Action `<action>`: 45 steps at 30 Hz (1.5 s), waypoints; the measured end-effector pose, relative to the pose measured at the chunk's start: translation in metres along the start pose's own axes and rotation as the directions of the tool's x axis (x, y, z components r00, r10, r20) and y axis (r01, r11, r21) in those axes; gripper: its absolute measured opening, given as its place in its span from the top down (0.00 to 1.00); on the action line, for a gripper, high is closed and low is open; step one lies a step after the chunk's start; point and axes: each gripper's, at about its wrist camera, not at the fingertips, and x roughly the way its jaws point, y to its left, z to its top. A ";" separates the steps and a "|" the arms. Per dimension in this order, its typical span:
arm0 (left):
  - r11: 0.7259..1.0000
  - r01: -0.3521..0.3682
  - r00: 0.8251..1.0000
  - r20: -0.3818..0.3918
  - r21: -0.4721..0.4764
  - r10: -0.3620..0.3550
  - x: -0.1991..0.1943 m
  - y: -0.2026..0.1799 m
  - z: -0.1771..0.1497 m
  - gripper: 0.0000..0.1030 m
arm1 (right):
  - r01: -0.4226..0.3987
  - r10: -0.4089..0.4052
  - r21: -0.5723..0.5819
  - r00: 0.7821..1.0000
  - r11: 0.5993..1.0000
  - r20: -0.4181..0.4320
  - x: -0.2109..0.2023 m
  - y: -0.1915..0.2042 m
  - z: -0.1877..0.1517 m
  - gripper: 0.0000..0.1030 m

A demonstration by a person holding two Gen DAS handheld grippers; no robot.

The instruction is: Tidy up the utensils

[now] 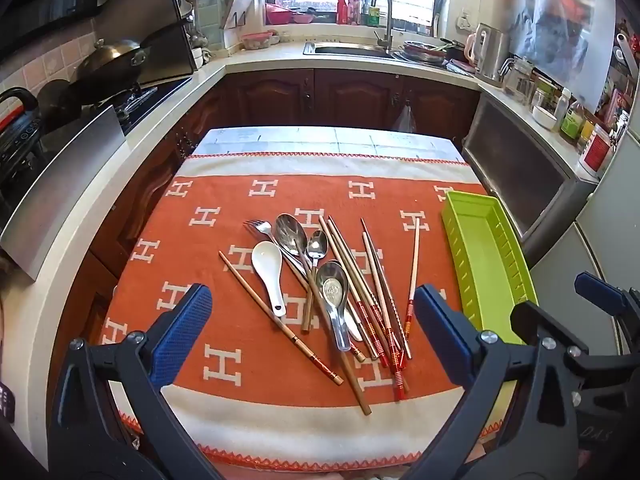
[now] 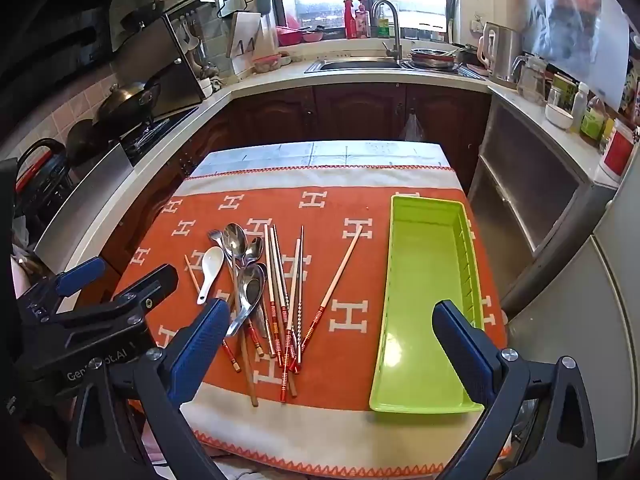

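Both tools hang above the near edge of the tabletop [image 1: 280, 420], jaws spread wide and holding nothing. The left tool [image 1: 312, 320] looks straight onto the utensil pile [image 1: 332, 288] at its 12 o'clock: spoons, a fork and chopsticks crossed over one another, long axes mostly running near to far. From the right tool [image 2: 328, 340] the pile lies at about 10 o'clock, and the empty green tray [image 2: 424, 360] at 1 o'clock, long axis also near to far. Likely the left tool is nearer the pile, the right nearer the tray. One chopstick [image 2: 340, 276] lies apart, slanted towards the tray.
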 end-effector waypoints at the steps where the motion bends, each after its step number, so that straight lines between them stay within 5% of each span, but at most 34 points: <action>1: 1.000 0.004 1.000 -0.004 -0.002 -0.004 0.000 0.000 -0.001 0.03 | -0.001 0.001 -0.002 1.000 1.000 -0.001 -0.001 -0.001 0.000 0.01; 45: 1.000 -0.015 0.998 -0.054 -0.014 0.014 0.019 -0.004 0.003 0.04 | -0.049 0.049 0.009 0.997 0.999 -0.055 0.024 -0.003 0.002 0.01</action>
